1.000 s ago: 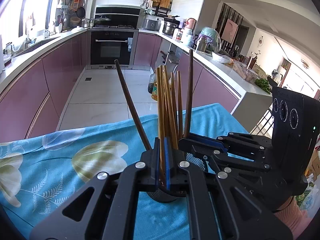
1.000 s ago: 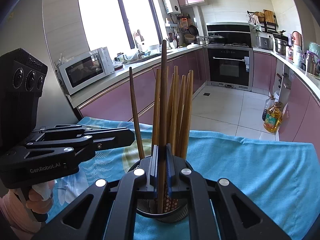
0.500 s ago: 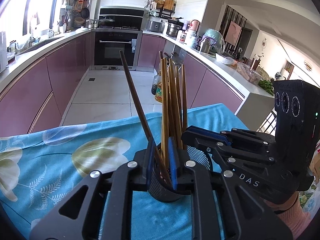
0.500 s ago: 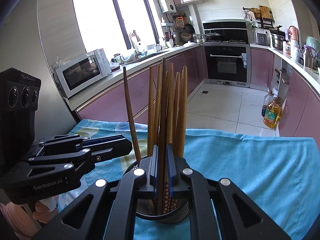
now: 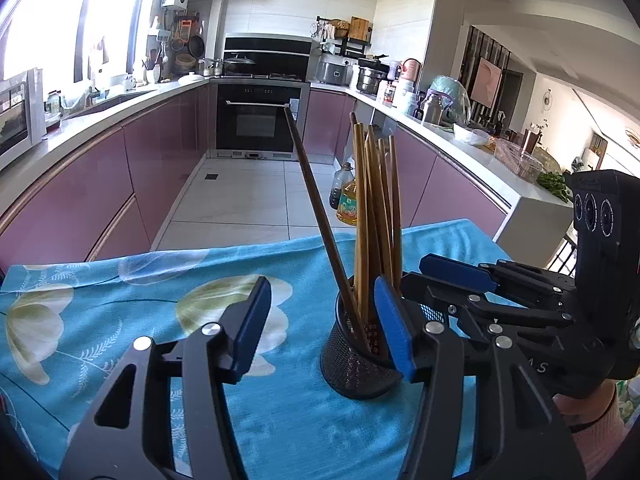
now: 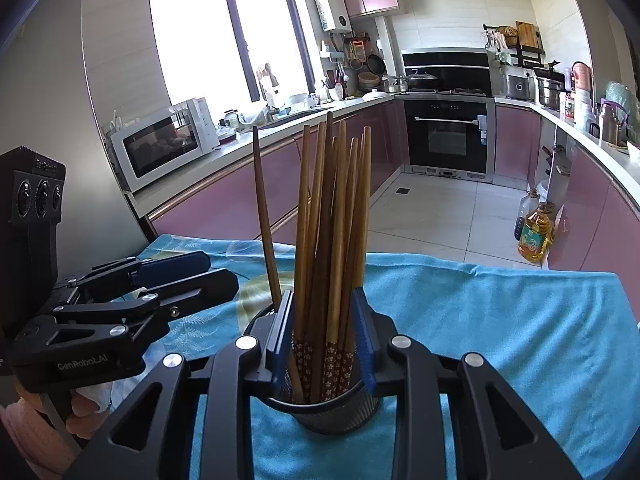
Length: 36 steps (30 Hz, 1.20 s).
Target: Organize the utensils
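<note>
Both tools' jaws have just been opening, chopsticks (image 6: 332, 240) between the right's; mesh holder (image 6: 320, 408) hides their tips.

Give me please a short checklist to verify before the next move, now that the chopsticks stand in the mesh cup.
1. Left gripper free of chopsticks: ok; its jaws have just been opening and nothing is between them.
2. Right gripper released: ok; its jaws have just been opening, and the pads stand apart from the chopsticks between them.
3. Chopsticks all inside the mesh cup: ok.
4. Dark chopstick seated: ok, but it leans away from the bundle.
5. Cup upright on the blue cloth: ok.
6. More utensils left to sort: cannot tell.
</note>
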Tool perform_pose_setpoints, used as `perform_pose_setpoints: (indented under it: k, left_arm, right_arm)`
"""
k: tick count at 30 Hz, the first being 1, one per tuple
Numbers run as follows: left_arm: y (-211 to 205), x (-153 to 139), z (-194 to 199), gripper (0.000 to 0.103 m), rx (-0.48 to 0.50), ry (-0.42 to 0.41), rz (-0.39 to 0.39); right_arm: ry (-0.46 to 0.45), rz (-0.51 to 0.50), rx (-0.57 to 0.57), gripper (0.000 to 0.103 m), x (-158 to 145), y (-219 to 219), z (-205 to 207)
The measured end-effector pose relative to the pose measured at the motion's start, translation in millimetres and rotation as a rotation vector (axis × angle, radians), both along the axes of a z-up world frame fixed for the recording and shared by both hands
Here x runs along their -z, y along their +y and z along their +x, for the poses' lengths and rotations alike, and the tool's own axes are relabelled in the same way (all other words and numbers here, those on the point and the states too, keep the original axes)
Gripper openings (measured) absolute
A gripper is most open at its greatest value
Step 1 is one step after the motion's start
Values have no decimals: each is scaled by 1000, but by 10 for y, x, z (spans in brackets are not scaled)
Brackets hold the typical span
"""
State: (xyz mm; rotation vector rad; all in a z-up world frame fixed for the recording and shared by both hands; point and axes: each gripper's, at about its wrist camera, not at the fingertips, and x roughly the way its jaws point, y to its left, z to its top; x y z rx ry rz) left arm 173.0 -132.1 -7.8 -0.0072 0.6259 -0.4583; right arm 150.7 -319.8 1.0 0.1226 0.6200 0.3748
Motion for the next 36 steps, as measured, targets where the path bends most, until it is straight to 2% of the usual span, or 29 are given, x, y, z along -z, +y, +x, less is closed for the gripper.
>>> perform_pose_setpoints:
  k: [8,11,13,15,17,19,23,27,31,36]
  left_arm:
    - [5,-48,-253,76,-44,-79,34]
    - [31,-87,-375,85,-67,-120,42]
    - [62,-103,-456,96,-87,-149,46]
    - [109,-112,-557,98,-112,-185,55]
    - [157,-106,-637,98,-135,-204,64]
    - [227,-95,-704,98,-161,-223,68]
    - [434,-78,-824,98,-232,-253,51]
    - [638,-62,-941,98,-306,-296,38]
    - [794,-34,-1048,98,-352,-316,21]
    - [839,-45,-1187,98,-387,-369,42]
  right_arm:
    - [-11,3,31,52,44,-71,-104]
    - [-25,-4,43,63,50,-85,-170]
    - [-38,-13,52,74,53,-90,-222]
    - [-53,-21,67,85,59,-93,-284]
    - [-80,-38,72,86,57,-76,-368]
    - [-115,-61,83,96,49,-40,-470]
    - [-193,-97,91,96,39,53,-683]
    - [-232,-134,105,96,63,142,-802]
    - [-269,-124,126,96,93,178,-922]
    - [-308,-118,155,96,84,183,-1016]
